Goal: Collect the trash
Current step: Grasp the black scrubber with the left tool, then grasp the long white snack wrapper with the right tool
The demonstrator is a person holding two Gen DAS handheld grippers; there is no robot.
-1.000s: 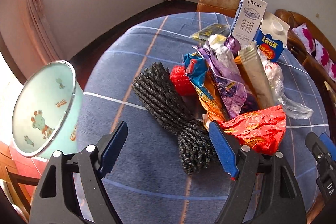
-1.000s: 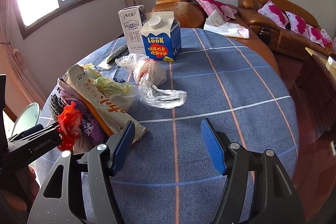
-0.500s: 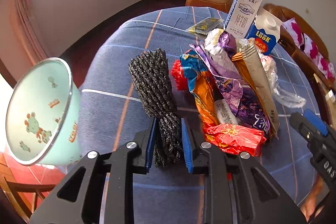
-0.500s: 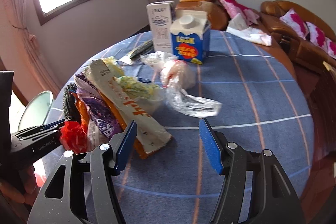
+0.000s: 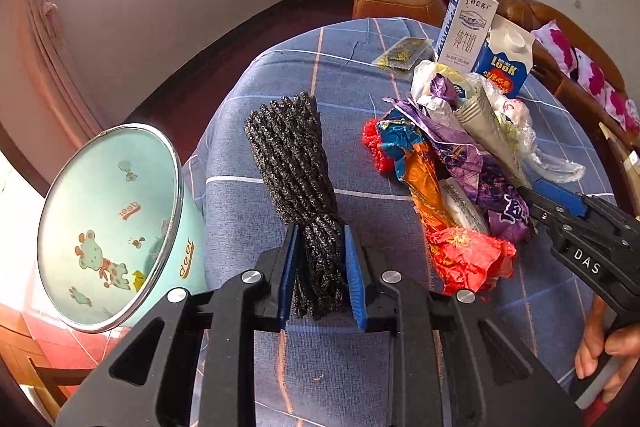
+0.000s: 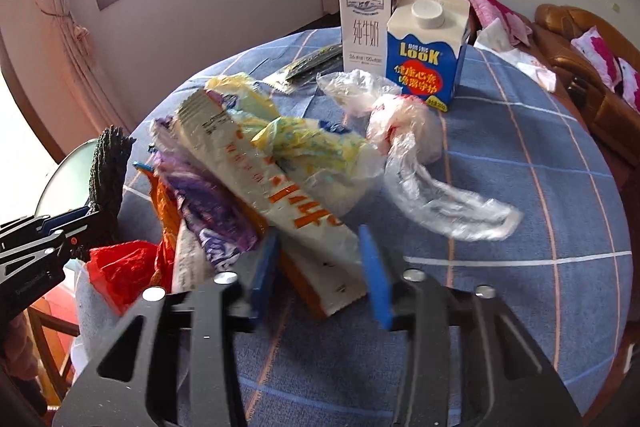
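Observation:
My left gripper (image 5: 322,273) is shut on the near end of a black foam net sleeve (image 5: 294,163), which stands tilted up off the blue checked table (image 5: 352,91). A pile of wrappers lies to its right: a red one (image 5: 468,257), a purple one (image 5: 472,163), an orange-blue one (image 5: 416,163). My right gripper (image 6: 320,273) has its jaws partly closed around the near end of a long white snack wrapper with orange print (image 6: 272,187). A clear plastic bag (image 6: 432,187) lies to the right of it.
A mint enamel basin with a deer print (image 5: 108,227) stands beside the table's left edge. A white milk carton (image 6: 364,19) and a blue LOOK carton (image 6: 426,47) stand at the back. A flat sachet (image 5: 402,53) lies near them. Brown sofas stand behind.
My left gripper closed on the black net sleeve and lifted its end. My right gripper moved left to the pile and narrowed around the white wrapper's end.

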